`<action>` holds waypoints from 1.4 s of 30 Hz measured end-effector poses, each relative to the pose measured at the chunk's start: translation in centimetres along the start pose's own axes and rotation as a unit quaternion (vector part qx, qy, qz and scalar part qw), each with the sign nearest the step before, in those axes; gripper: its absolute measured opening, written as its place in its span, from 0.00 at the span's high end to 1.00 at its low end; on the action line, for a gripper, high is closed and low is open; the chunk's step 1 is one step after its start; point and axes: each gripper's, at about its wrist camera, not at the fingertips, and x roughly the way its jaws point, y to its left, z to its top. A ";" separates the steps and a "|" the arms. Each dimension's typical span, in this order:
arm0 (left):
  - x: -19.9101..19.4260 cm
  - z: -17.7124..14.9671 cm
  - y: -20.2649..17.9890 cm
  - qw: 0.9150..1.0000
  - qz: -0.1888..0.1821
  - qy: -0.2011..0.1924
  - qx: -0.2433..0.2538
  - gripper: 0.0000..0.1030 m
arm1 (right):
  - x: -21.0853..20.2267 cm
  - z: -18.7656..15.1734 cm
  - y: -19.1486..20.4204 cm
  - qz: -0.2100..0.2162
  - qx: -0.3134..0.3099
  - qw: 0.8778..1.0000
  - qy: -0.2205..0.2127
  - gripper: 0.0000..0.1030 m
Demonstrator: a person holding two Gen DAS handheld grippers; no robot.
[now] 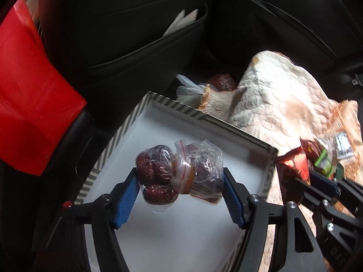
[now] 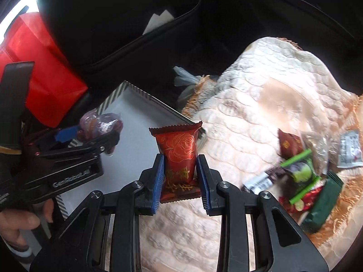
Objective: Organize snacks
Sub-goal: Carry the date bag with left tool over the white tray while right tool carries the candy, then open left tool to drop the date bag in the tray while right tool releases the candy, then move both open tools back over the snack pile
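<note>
Over the white box [image 1: 158,226] on the car seat, the left gripper [image 1: 180,181] pinches a bag of dates [image 1: 179,172] while the right gripper [image 2: 180,170] clamps a red rose-print packet [image 2: 179,151].

Left gripper [image 1: 180,176] holds bag of dark red fruit [image 1: 179,172], maybe dates, over white box [image 1: 145,115].

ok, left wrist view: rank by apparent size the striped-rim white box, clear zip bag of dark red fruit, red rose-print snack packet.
1. Striped-rim white box
2. Clear zip bag of dark red fruit, enlarged by nearness
3. Red rose-print snack packet, partly hidden
</note>
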 end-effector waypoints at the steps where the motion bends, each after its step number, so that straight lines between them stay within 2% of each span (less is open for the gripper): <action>1: 0.4 0.2 0.4 1.000 0.002 0.001 -0.005 0.30 | 0.4 0.3 0.2 0.003 0.003 1.000 0.001 0.73; 7: 2.7 1.0 1.3 0.999 0.020 0.011 -0.026 0.30 | 3.8 1.8 1.2 0.025 0.034 0.999 0.015 0.73; 13: 4.2 1.2 1.4 0.999 0.022 0.018 -0.030 0.30 | 7.2 1.8 2.1 0.019 0.037 0.998 0.040 0.73; 17: 4.9 1.2 1.4 0.999 0.030 0.021 -0.031 0.29 | 8.0 1.5 2.0 0.017 0.037 0.998 0.045 0.73; 19: 5.3 1.2 1.3 0.999 0.031 0.023 -0.033 0.28 | 8.2 1.5 1.7 0.021 0.043 0.998 0.045 0.69; 20: 5.4 1.2 1.3 0.999 0.034 0.023 -0.033 0.24 | 8.3 1.6 1.7 0.018 0.044 0.998 0.045 0.63; 21: 5.4 1.2 1.3 0.999 0.034 0.021 -0.034 0.21 | 8.3 1.6 1.7 0.015 0.042 0.998 0.045 0.62; 26: 4.9 1.2 1.7 0.998 0.030 0.012 -0.044 0.14 | 7.0 1.5 1.6 0.014 0.042 0.998 0.037 0.62; 31: 3.6 0.5 1.4 0.999 0.026 -0.001 -0.048 0.13 | 4.1 1.1 1.2 0.020 0.041 0.999 0.016 0.62; 36: 0.9 -0.9 -0.3 0.999 0.011 -0.022 -0.034 0.12 | 0.8 0.0 0.4 0.008 0.036 0.999 -0.002 0.62; 42: -1.5 -3.0 -3.9 0.999 -0.027 -0.030 0.002 0.10 | -2.9 -2.6 -1.8 -0.020 0.045 0.999 -0.020 0.62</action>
